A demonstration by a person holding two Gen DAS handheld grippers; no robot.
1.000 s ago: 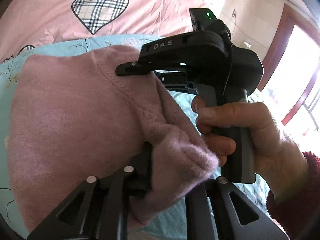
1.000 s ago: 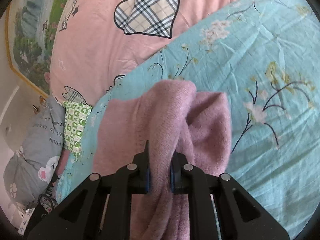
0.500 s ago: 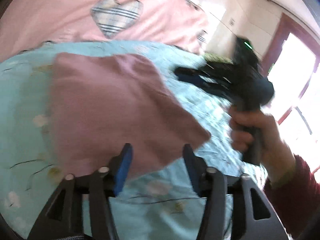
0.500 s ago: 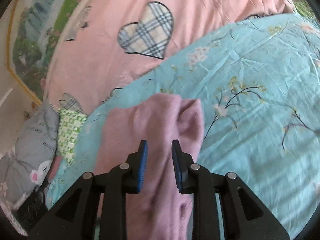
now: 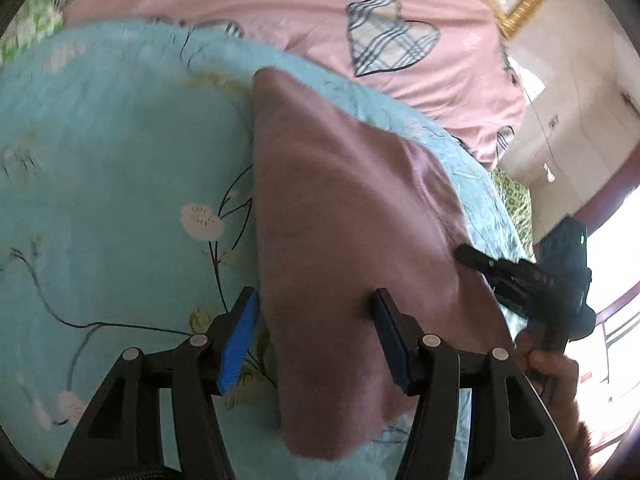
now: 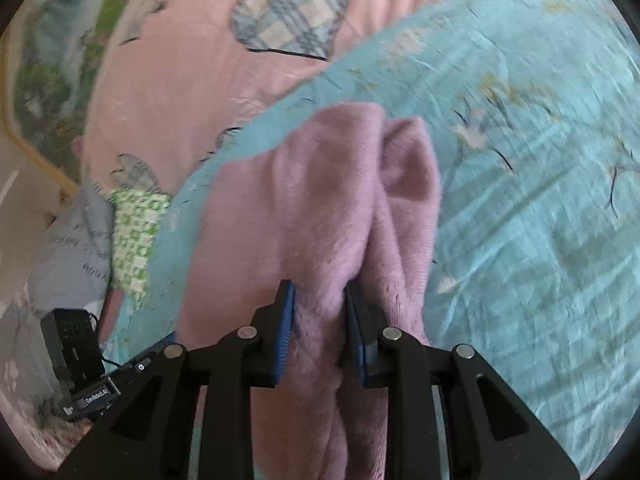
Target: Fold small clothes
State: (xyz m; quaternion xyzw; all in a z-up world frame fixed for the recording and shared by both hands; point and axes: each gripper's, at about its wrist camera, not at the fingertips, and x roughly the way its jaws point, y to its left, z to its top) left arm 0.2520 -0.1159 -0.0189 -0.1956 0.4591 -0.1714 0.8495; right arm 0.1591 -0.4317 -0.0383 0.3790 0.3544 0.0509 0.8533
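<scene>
On the blue sheet, both hand-held grippers have released the pink garment.

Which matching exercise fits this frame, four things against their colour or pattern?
Things:
1. small garment
2. floral sheet
3. heart patch
4. pads of the left gripper

Colour or pattern:
A. blue
B. mauve pink
C. plaid check
D. turquoise with flowers

Pairs: 1-B, 2-D, 3-C, 4-A
</scene>
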